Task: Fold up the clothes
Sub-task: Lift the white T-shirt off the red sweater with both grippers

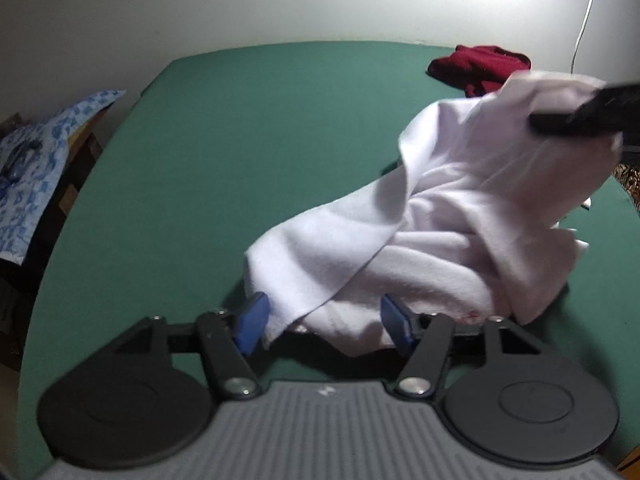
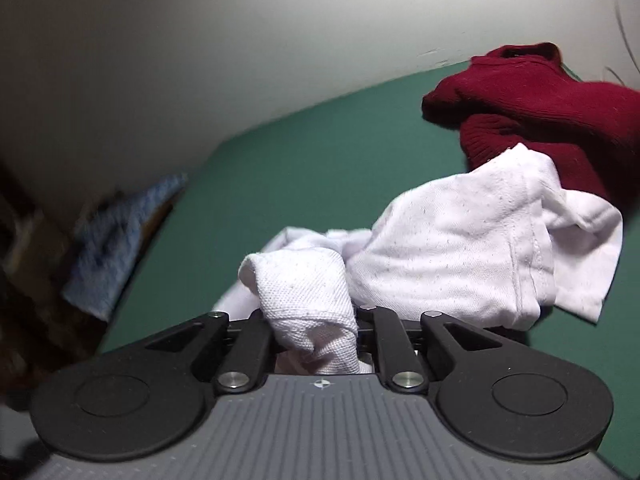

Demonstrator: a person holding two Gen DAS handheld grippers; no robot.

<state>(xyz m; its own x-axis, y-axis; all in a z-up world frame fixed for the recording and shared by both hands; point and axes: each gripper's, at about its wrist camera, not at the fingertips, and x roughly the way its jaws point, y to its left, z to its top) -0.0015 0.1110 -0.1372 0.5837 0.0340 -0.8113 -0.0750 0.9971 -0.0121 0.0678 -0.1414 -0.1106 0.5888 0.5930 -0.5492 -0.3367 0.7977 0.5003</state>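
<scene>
A white garment (image 1: pixel 460 216) lies crumpled on the green surface (image 1: pixel 240 140), its right side lifted. My left gripper (image 1: pixel 324 320) stands open low over its near edge; the blue pads (image 1: pixel 252 320) are apart with a fold of the cloth hanging between them. In the right wrist view, my right gripper (image 2: pixel 316 320) is shut on a bunched part of the white garment (image 2: pixel 440 248), which hides its pads. One of its black fingers (image 1: pixel 580 116) shows at the lifted end in the left wrist view. A dark red knitted garment (image 2: pixel 540 108) lies just behind the white one.
The dark red garment (image 1: pixel 480 66) sits at the far right of the green surface (image 2: pixel 300 160), by the pale wall. A blue patterned cloth (image 1: pixel 32 168) covers furniture beyond the left edge. A white cable (image 1: pixel 586 20) hangs at the top right.
</scene>
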